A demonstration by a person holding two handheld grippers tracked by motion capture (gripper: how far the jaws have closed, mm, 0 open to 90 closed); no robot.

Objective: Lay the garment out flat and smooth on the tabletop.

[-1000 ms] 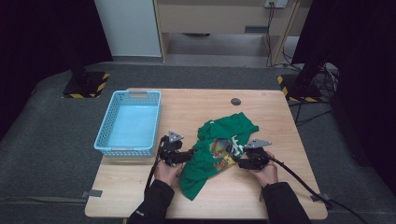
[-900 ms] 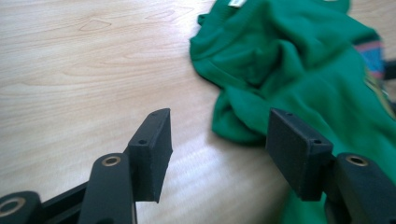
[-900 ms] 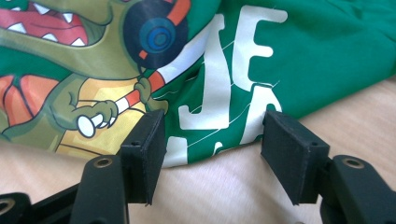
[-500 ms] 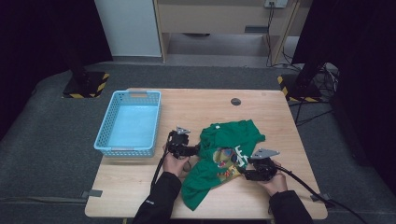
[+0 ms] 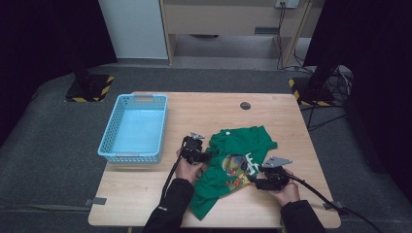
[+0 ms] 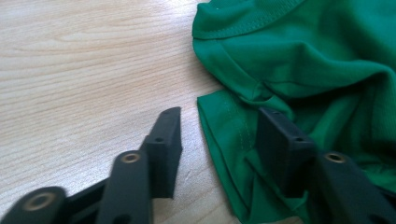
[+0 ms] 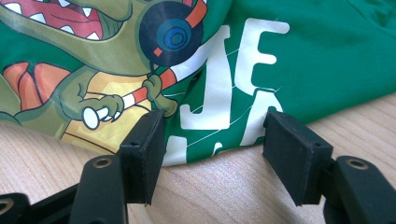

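Note:
A green T-shirt with a cartoon dinosaur print and white letters lies crumpled on the wooden table. My left gripper sits low at the shirt's left edge. Its jaws have just been closing and still stand apart. One jaw is over bare wood, the other over a folded hem that lies between them, with a gap left on the wood side. My right gripper is at the shirt's near right edge. It is open, and the printed edge of the cloth lies just ahead of its pads.
An empty blue basket stands at the table's left. A small dark disc lies near the far edge. Cables trail from both grippers toward the near edge, and dark floor surrounds the table.
The left gripper has moved right and down onto the shirt's left edge. The right gripper has drawn back toward the near right, off the print. The shirt lies a little more spread.

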